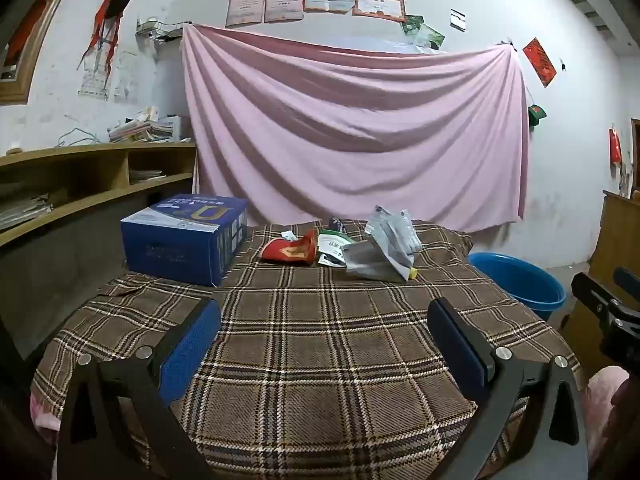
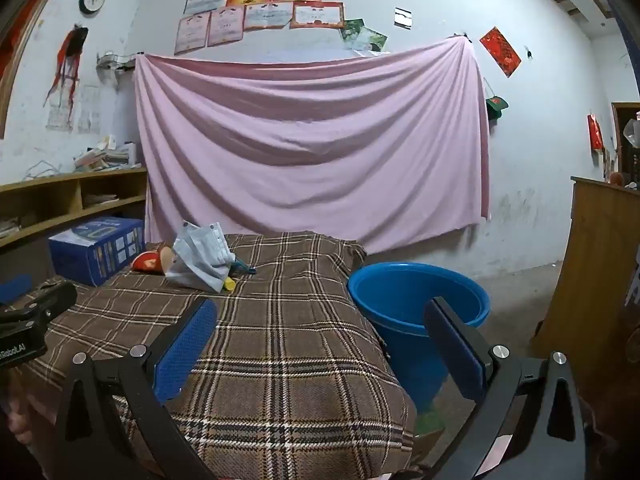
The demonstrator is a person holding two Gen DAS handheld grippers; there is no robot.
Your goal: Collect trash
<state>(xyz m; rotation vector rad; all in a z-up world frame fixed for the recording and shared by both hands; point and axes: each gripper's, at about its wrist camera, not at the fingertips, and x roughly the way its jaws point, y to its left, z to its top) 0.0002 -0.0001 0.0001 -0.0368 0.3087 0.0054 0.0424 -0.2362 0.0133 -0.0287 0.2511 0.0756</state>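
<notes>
Trash lies at the far end of a table under a brown plaid cloth (image 1: 320, 340): a red wrapper (image 1: 290, 249), a green and white packet (image 1: 331, 245) and a crumpled silver-grey bag (image 1: 380, 250) with a small yellow bit by it. In the right wrist view the grey bag (image 2: 202, 256) and red wrapper (image 2: 150, 261) show at the far left. A blue plastic tub (image 2: 416, 300) stands on the floor right of the table. My left gripper (image 1: 324, 316) is open over the near cloth, well short of the trash. My right gripper (image 2: 320, 320) is open above the table's right edge, with nothing between its fingers.
A blue cardboard box (image 1: 184, 236) sits on the table's far left. Wooden shelves (image 1: 92, 176) with papers run along the left wall. A pink sheet (image 1: 352, 128) hangs behind the table. A wooden cabinet (image 2: 596, 264) stands at the right.
</notes>
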